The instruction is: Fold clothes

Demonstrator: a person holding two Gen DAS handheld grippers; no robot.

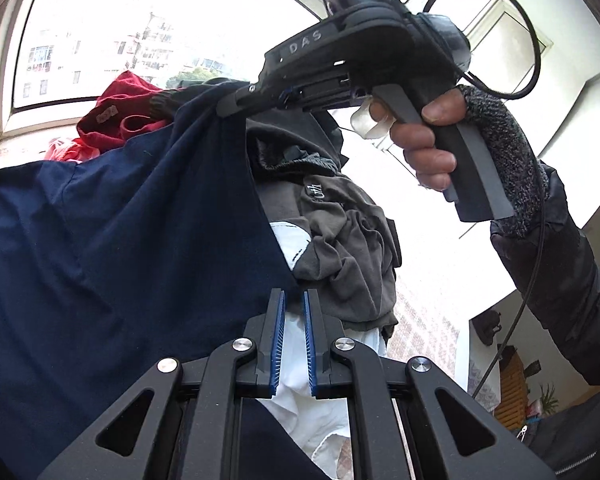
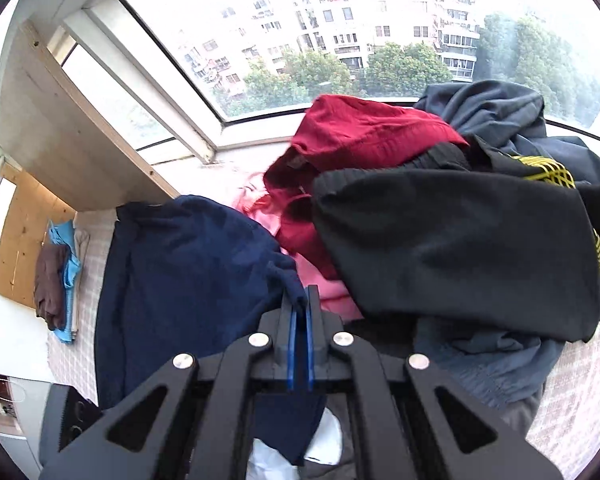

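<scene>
Blue-padded fingers of the left tool fill the bottom centre of the left wrist view; they are drawn nearly together with only a narrow gap, and white fabric is seen through and below that gap, though whether the pads actually pinch it cannot be told. To the left, a navy garment hangs as a broad sheet across most of the frame. Its upper edge is gripped at upper centre by the right tool, whose black body is held by a person's hand in a grey knitted cuff and dark sleeve. Behind the navy cloth, a grey garment is bunched at centre, and a red garment shows at upper left before the window.

In the right wrist view, the right tool sits at bottom centre with its blue pads pressed together on a fold of the navy garment (the cloth runs between them and continues below). That garment spreads over the left half of the frame, on a pale checked surface. A heap of clothes occupies the right half: the red garment, a pink piece, a black garment and a bluish-grey one. A small stack of folded clothes lies at the far left.
</scene>
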